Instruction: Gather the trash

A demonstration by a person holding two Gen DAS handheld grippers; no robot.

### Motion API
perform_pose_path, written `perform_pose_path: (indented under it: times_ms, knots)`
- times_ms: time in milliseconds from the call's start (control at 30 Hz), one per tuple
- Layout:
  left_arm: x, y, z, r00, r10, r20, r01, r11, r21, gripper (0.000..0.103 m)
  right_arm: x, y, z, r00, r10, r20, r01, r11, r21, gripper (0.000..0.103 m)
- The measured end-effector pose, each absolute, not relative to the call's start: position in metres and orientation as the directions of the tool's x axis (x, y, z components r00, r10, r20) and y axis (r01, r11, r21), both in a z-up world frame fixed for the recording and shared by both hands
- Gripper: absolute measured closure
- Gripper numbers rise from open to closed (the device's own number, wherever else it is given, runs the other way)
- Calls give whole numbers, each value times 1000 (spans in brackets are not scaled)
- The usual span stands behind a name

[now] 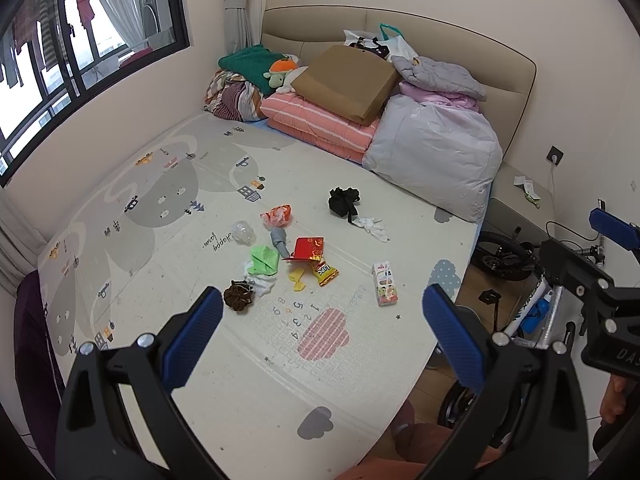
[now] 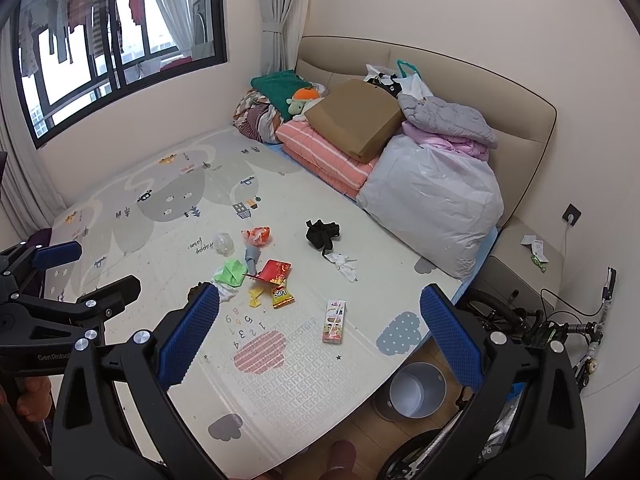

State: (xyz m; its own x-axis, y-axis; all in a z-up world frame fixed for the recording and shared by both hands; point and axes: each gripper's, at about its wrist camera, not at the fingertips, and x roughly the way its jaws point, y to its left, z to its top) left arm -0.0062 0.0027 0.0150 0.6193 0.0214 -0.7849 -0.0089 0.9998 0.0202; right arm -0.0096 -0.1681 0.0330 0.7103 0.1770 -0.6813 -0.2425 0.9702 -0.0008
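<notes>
Both grippers, left gripper (image 1: pixel 322 332) and right gripper (image 2: pixel 320 332), hover spread wide and empty above the play mat (image 2: pixel 304 392). Trash (image 2: pixel 264 276) lies scattered mid-mat; a grey bin (image 2: pixel 418 396) stands just off the mat's near edge. Best start with the drink carton (image 2: pixel 335 321), nearest the bin.

Left tool (image 1: pixel 322 326) hung wide open above the play mat (image 1: pixel 168 208) on the bed, gripping nothing. Litter sat scattered mid-mat: a red packet (image 1: pixel 307 249), a yellow snack bag (image 1: pixel 325 273), a green wrapper (image 1: pixel 263 260), and a milk carton (image 1: pixel 385 283) apart to the right. Right tool (image 1: pixel 600 252) poked in at the edge
</notes>
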Motion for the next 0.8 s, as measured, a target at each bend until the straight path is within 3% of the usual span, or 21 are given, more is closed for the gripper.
perform_pose_path:
  times_ms: [800]
  knots:
    - [-6, 2, 15, 619, 21, -786, -7, 1000, 21, 3, -11, -166, 32, 712, 168, -682, -237, 972, -8, 6]
